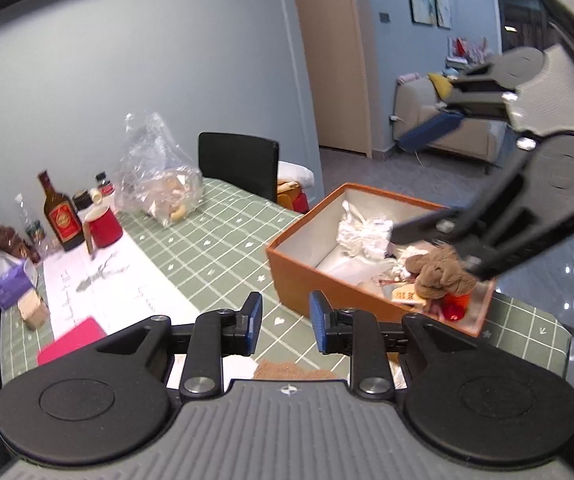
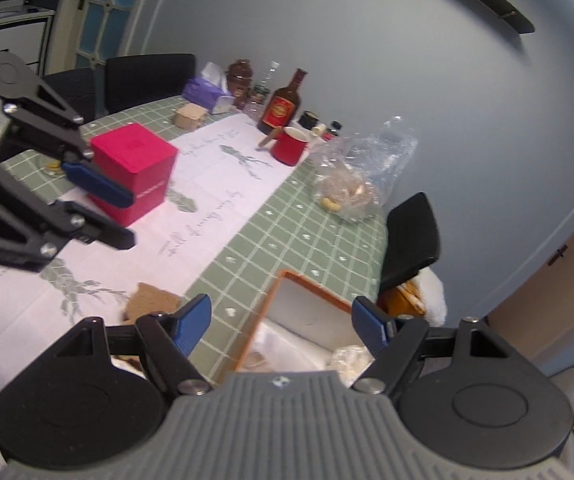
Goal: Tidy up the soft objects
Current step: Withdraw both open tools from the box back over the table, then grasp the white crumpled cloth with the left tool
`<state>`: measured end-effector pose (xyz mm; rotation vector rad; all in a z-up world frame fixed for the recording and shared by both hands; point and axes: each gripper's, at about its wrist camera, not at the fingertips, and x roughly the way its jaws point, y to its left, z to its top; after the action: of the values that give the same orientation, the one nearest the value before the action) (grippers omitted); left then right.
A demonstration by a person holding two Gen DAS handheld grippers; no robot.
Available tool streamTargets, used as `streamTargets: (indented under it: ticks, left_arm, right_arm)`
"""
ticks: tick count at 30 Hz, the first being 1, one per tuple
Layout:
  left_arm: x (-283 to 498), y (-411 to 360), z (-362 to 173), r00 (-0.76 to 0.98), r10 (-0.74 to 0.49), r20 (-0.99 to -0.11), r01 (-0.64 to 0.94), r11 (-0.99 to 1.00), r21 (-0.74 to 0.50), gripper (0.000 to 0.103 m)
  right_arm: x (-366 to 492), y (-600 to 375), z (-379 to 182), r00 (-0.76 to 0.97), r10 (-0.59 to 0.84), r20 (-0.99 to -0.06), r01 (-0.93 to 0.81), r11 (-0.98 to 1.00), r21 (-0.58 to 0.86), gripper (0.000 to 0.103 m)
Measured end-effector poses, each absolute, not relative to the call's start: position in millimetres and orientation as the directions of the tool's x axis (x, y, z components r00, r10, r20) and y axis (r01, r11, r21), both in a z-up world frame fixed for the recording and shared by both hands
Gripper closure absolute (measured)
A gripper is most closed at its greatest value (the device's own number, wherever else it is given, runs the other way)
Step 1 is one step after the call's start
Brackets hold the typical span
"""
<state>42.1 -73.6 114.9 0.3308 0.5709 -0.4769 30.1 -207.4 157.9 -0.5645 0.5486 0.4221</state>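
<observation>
An orange box [image 1: 287, 276] stands on the green checked tablecloth. It holds a brown plush toy [image 1: 439, 272] and a white soft bundle [image 1: 363, 232]. My left gripper [image 1: 285, 322] hovers over the table just in front of the box, open, with nothing between its blue pads. A brown cloth [image 1: 287, 370] lies flat under it and also shows in the right wrist view as the brown cloth [image 2: 153, 302]. My right gripper [image 2: 283, 326] is open and empty above the box's near rim [image 2: 271, 300]. From the left wrist view the right gripper [image 1: 401, 188] hangs over the box.
A red cube box [image 2: 135, 172] sits on the white runner beside the left gripper [image 2: 131, 220]. Further back are a red mug [image 2: 289, 146], a dark bottle [image 2: 281, 106], a clear plastic bag [image 2: 351, 184] and a tissue box [image 2: 205, 94]. Black chairs [image 1: 239, 162] line the table's edges.
</observation>
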Motion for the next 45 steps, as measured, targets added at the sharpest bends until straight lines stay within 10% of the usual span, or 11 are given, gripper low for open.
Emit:
streamTargets:
  ticks: [12,20,40,45]
  left_arm:
    - [49.2,-43.2,29.8,0.666,-0.351,-0.658,0.511,0.858,0.059,0.059]
    - [30.8,-69.5,-7.5,0.635,-0.385,-0.670,0.599,0.793,0.112,0.023]
    - [25.0,-110.9,-55.5,0.529,-0.459,-0.714,0.722,0.685,0.094,0.012]
    - [25.9,-116.6,-51.9,0.386,-0.588,-0.710,0.795,0.603,-0.068,0.012]
  right_arm:
    - [10.5,-196.1,77.7,0.689,0.281,-0.668,-0.593,0.749,-0.296,0.027]
    - [14.2,-223.6,51.7,0.721,0.292,-0.628,-0.518,0.829,-0.209,0.026]
    - [25.3,-251.4,34.2,0.700,0.400,-0.591,-0.482,0.876,0.022,0.023]
    - [25.6,-249.9,33.0,0.693,0.409,-0.594,-0.491,0.871,0.027,0.023]
